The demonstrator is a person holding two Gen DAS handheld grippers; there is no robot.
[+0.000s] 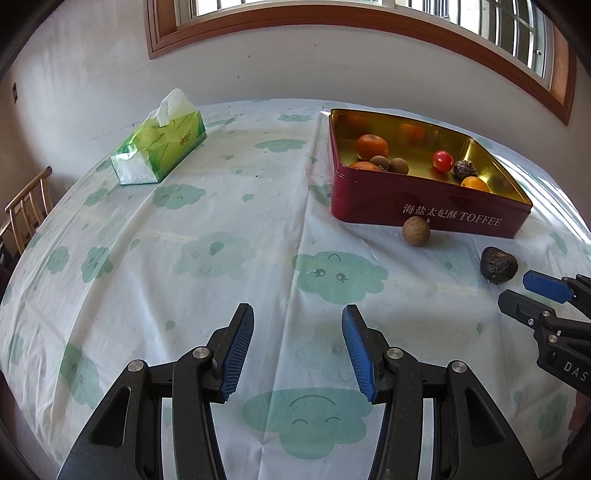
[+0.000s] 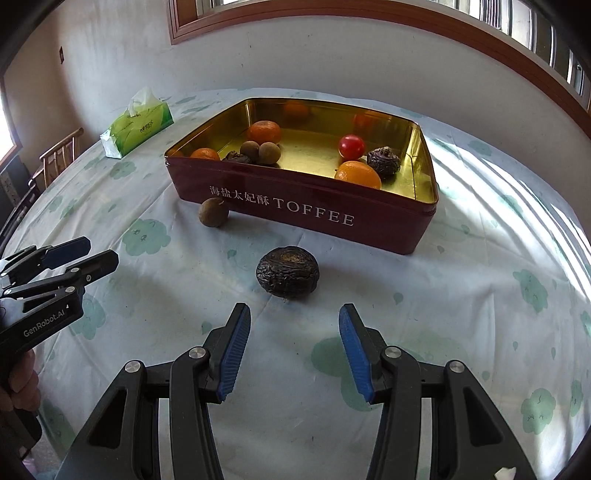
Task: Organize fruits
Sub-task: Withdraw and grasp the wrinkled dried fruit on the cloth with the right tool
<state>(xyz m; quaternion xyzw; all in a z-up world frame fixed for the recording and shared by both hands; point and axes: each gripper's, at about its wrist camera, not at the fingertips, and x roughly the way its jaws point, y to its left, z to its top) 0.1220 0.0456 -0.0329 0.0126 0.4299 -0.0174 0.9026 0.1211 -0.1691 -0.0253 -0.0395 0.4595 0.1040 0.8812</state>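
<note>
right wrist view: round table (image 2: 480, 295) in cloud-print cloth, white wall, wood-framed window (image 2: 369, 22).
both grippers, left (image 1: 297, 349) and right (image 2: 294, 349), gape empty; toffee tin (image 2: 314, 214) holds fruit.

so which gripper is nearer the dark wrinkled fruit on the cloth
Right. The right gripper sits just short of the dark wrinkled fruit, lined up with it; the left gripper is off to its left, farther away.

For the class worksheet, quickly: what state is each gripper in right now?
Left gripper: open, holding nothing, above bare tablecloth.
Right gripper: open, holding nothing, just short of the dark wrinkled fruit.
</note>
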